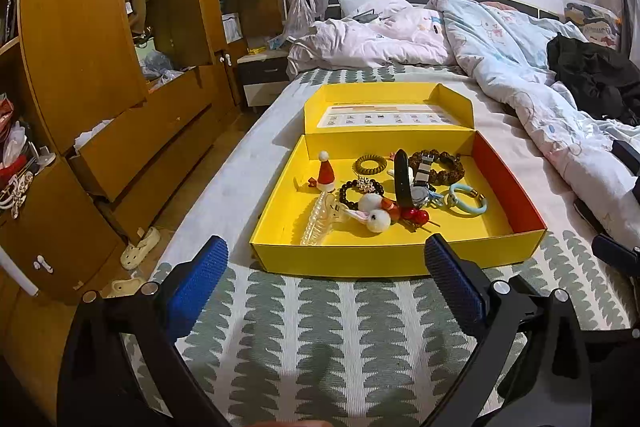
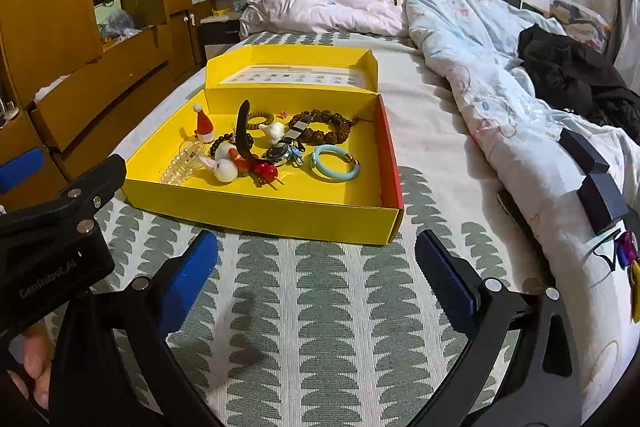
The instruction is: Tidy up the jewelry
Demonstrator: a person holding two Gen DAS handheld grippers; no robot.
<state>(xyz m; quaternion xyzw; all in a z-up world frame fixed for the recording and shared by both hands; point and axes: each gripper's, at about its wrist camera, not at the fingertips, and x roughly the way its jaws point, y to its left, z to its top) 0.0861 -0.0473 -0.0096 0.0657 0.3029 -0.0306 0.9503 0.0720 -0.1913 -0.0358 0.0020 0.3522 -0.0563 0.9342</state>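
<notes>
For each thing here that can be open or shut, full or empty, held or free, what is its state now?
Yellow box: open, lid folded back, jewelry inside.
Left claw: open, holds nothing.
Right claw: open, holds nothing.
Blue bangle: lies free in the box.
Watch: lies free in the box.
Wardrobe door: open.
Wardrobe drawer: pulled out partly.

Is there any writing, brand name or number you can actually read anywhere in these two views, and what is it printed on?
"GenRobot.AI": on the black body of the left gripper, seen in the right wrist view.
Printed sheet inside the yellow box lid: rows of small pictures and text, too small to read.
Cushion at the headboard: lettering, too blurred to read.
Nothing else is legible.
</notes>
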